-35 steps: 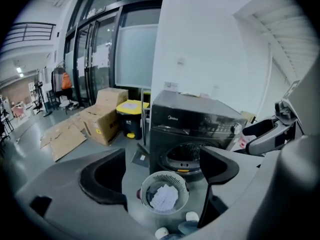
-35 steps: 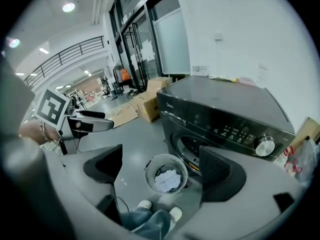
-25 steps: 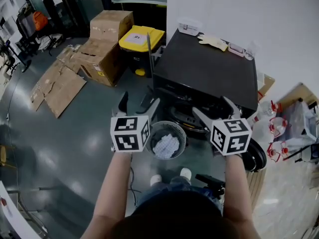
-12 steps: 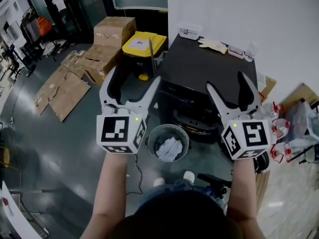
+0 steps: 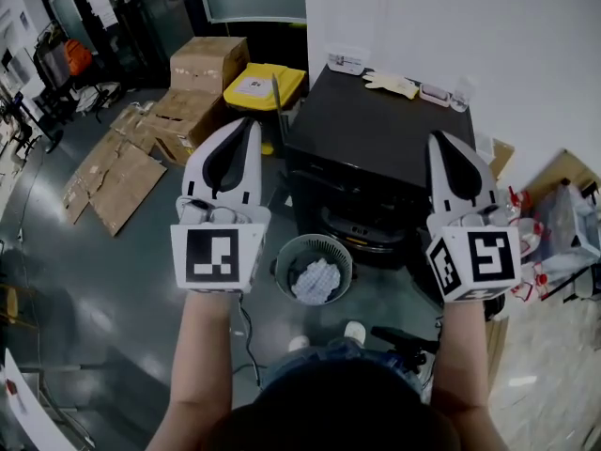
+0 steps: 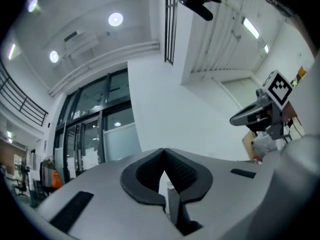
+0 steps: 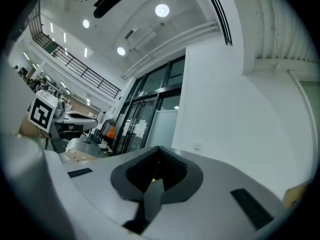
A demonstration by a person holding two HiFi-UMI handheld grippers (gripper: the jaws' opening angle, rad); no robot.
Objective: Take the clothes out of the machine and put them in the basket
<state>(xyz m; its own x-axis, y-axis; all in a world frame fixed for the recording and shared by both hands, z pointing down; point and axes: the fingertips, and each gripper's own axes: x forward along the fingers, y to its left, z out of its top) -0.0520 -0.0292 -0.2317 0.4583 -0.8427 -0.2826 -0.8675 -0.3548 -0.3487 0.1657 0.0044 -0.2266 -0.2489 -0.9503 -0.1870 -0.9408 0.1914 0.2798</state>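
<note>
Left gripper (image 5: 247, 128): jaws just closed, empty, up left of basket (image 5: 319, 244)
Right gripper (image 5: 440, 143): just closed, empty, up right of basket
Clothes (image 5: 315, 280): white bundle in basket
Machine (image 5: 385, 130): behind basket, equally near both

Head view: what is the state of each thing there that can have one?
left gripper, jaws just closed, shut, empty
right gripper, jaws just closed, shut, empty
basket, upright, white cloth inside
machine, front opening uncovered
yellow bin, lid shut
</note>
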